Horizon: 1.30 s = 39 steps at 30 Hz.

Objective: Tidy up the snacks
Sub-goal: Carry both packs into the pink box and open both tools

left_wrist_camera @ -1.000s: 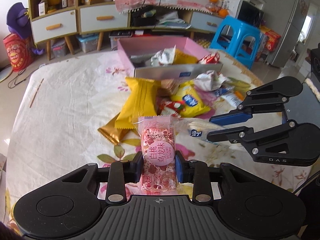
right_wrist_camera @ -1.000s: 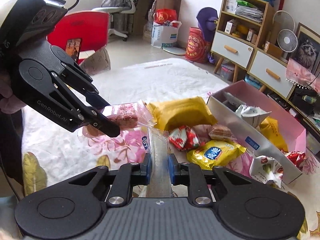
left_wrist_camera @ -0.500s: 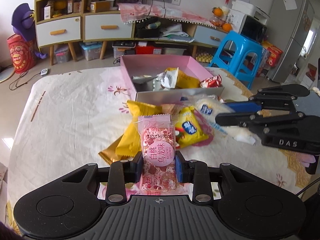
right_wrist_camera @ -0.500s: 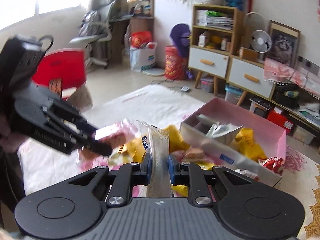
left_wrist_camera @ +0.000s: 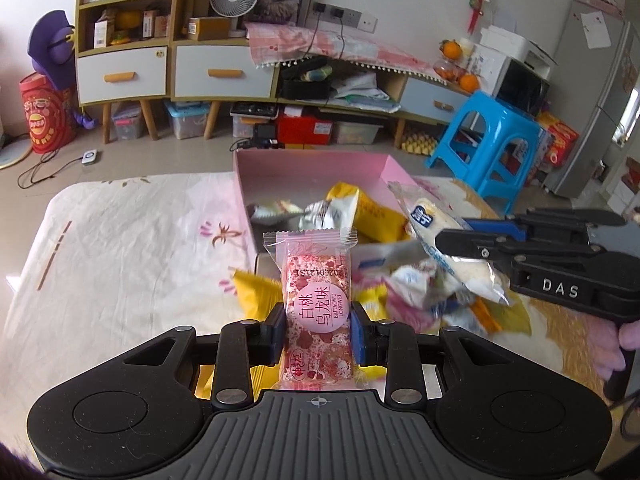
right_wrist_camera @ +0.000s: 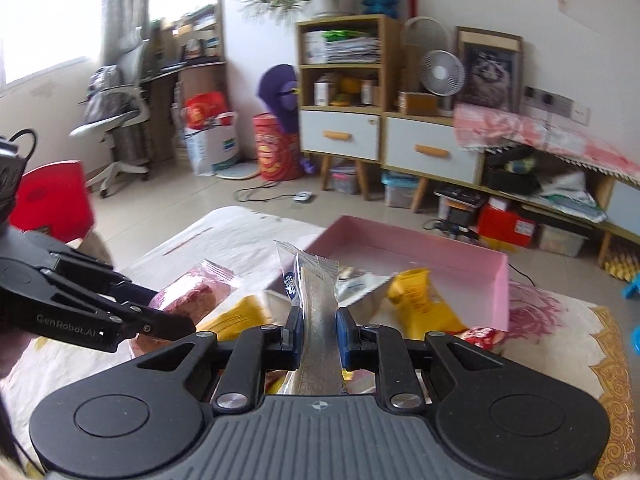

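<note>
Left claw (left_wrist_camera: 318, 334): black, two-fingered, tilted downward, blue pads clamped on both sides of a pink wrapped snack bar (left_wrist_camera: 318, 312).
Right claw (right_wrist_camera: 318, 336): black, angled downward, blue pads pinching a clear-wrapped pale wafer packet (right_wrist_camera: 316, 320) edge-on.
Hand (left_wrist_camera: 624, 336): wraps the right claw's handle.

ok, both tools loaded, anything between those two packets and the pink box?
Nothing visible blocks either. The pink packet in the left tool and the clear packet in the right tool are held above the loose snacks, and the pink box ahead is open-topped, partly filled.
</note>
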Available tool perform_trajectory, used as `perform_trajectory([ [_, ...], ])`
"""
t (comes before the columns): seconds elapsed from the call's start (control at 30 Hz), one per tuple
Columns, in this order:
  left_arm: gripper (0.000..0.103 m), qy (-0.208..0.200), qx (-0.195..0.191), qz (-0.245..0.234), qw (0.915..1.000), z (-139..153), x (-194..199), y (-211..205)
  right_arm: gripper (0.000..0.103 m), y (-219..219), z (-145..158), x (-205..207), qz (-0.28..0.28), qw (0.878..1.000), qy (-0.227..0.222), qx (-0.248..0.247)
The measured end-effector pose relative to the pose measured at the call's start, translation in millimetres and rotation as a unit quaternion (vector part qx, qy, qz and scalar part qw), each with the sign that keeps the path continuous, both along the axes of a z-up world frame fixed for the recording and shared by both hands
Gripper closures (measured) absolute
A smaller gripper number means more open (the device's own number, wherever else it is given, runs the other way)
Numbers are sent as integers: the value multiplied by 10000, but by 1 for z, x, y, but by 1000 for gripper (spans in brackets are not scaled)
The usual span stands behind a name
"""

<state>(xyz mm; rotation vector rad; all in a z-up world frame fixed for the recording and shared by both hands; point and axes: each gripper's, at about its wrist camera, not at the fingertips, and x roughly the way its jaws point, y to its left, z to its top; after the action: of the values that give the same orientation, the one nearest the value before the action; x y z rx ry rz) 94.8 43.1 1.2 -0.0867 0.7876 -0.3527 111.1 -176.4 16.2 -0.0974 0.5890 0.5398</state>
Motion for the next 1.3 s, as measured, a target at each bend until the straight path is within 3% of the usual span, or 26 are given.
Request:
perform_trajectory([
  [0.47,74,-144,235,319,9991,2,90,-24,96,-33,-15,53,-781,9966,255,-69],
  [0.63,74,-26,240,350,9991,-12,120,-33,96,-48,-24,80,-1067,9934,406,99],
  [0.8,74,-28,609,188,9980,-31,139,-49,96,-57,-35,97,-1359,9886,587,260],
  [0.93,74,157,488,349,9981,-39,149,-49,96,-56,-41,108,-1461,9866,690,224],
  [1.3,74,196,386,670,9968,-42,170,-46,95,-52,-39,124,-1527,9859,688,-26],
])
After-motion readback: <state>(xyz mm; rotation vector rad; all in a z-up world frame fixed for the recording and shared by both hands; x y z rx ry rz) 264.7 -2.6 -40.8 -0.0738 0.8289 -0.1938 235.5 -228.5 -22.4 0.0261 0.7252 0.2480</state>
